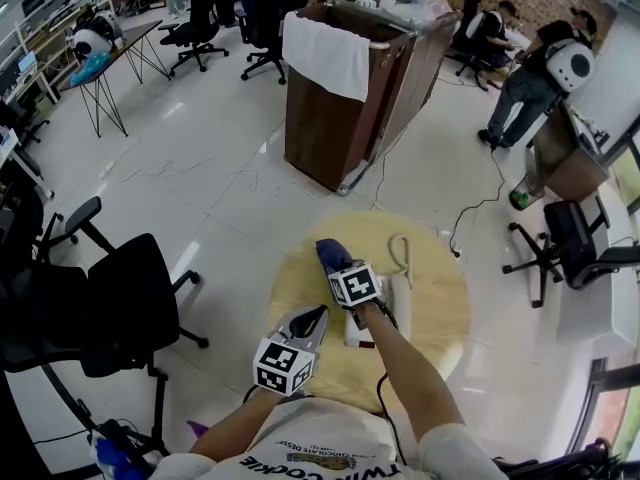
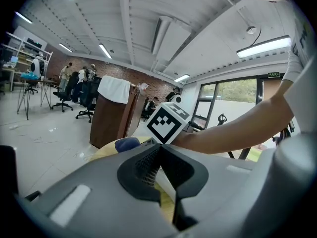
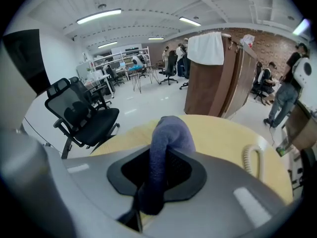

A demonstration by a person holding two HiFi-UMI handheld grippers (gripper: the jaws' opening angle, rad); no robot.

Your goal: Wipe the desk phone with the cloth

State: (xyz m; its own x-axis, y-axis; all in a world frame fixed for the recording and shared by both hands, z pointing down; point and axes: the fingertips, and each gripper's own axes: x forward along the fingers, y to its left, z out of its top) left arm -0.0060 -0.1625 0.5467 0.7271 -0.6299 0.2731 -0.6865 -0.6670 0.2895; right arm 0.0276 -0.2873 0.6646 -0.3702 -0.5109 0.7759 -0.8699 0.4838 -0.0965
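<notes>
Table [image 1: 445, 303], cloth [image 3: 171, 133] in right hand-held gripper [image 3: 161, 155]

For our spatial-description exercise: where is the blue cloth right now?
The blue cloth is clamped in the right gripper, held over the round table in the head view, just left of the phone's coiled cord.

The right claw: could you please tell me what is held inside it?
A blue-grey fabric cloth is clamped between the jaws of the right claw, bulging past their tips. Its lower end is hidden between the dark pads, so its full length cannot be seen.
</notes>
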